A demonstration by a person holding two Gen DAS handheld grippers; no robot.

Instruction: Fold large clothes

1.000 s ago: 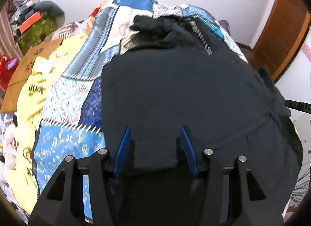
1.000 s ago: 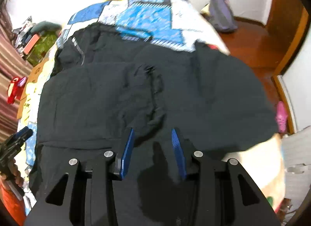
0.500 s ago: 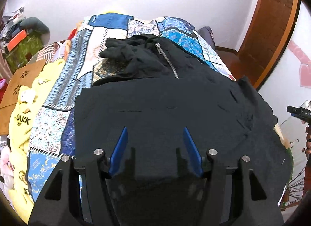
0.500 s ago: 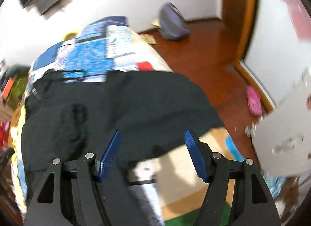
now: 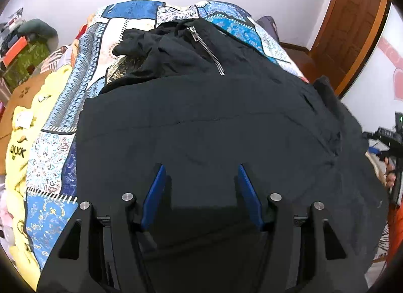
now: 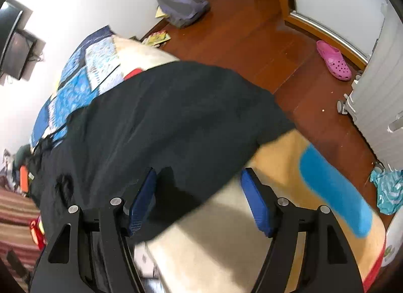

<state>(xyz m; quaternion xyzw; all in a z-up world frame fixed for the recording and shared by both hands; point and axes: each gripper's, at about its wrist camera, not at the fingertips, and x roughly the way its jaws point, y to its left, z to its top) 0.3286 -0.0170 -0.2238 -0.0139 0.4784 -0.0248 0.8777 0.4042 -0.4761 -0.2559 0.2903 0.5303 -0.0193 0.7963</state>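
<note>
Now both grippers gape wide, empty: the left gripper [image 5: 200, 169] over the black jacket [image 5: 201, 126], the right gripper [image 6: 199, 174] swung past the jacket's edge.

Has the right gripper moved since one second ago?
Yes. The right gripper swung toward the black garment's edge; the pink shoe now shows.

Right tool [image 6: 199, 177] apparently swung toward garment [image 6: 161, 116] edge.
</note>
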